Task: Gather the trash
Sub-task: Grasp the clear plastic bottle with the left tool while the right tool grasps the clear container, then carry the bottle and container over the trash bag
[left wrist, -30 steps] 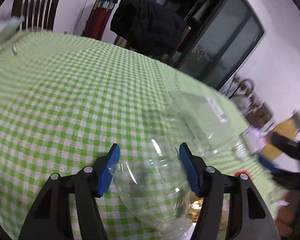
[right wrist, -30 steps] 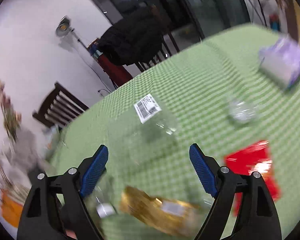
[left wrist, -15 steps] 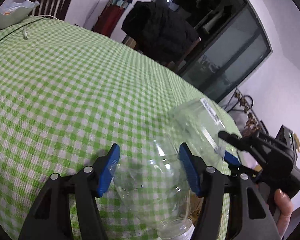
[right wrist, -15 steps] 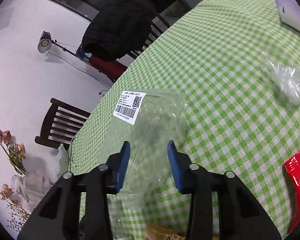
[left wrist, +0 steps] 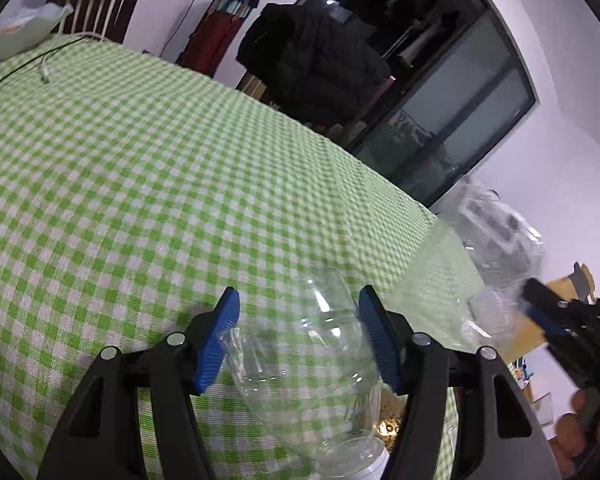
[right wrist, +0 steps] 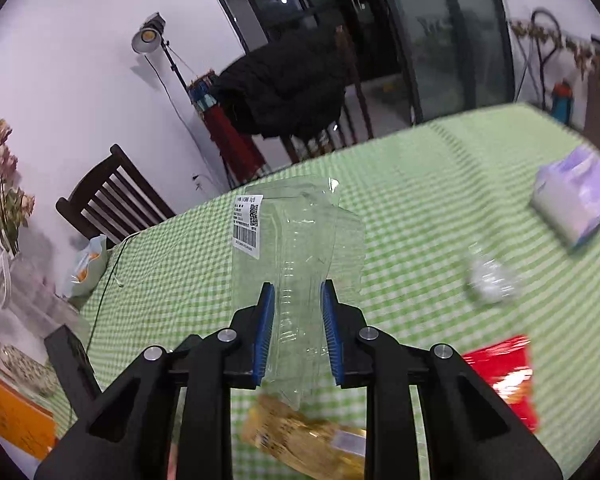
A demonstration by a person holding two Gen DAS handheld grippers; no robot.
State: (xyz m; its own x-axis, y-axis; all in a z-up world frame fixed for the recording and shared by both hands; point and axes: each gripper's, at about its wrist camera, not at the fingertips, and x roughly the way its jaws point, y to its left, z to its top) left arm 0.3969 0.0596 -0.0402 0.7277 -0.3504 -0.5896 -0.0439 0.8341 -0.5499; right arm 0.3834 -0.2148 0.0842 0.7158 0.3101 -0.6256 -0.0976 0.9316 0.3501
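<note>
Right wrist view: right gripper (right wrist: 296, 320) with jaws closing on the clear plastic clamshell (right wrist: 300, 240), thin edge pinched between the blue pads (right wrist: 265, 332), tray reaching forward beyond the tips, above the green checked tablecloth (right wrist: 440, 200).
Left wrist view: left gripper (left wrist: 298, 340) partly open, clamped around the clear bottle (left wrist: 308, 364), pads on both flanks, cap end back toward the camera.
Grip advice: finish the squeeze before swinging; flimsy sheet likely to flex or slip, so keep the tray level and clear of the bottle.
Left to collect: crumpled clear wrap (right wrist: 490, 276) right of the right tips; red wrapper (right wrist: 504, 372) near right; golden packet (right wrist: 308, 436) under the jaws.
Not trash, probably: tissue pack (right wrist: 572, 196) far right.
Writing: white sticker (right wrist: 247, 222) on the clamshell, barcode and QR square visible, text too small to read; no brand legible.
</note>
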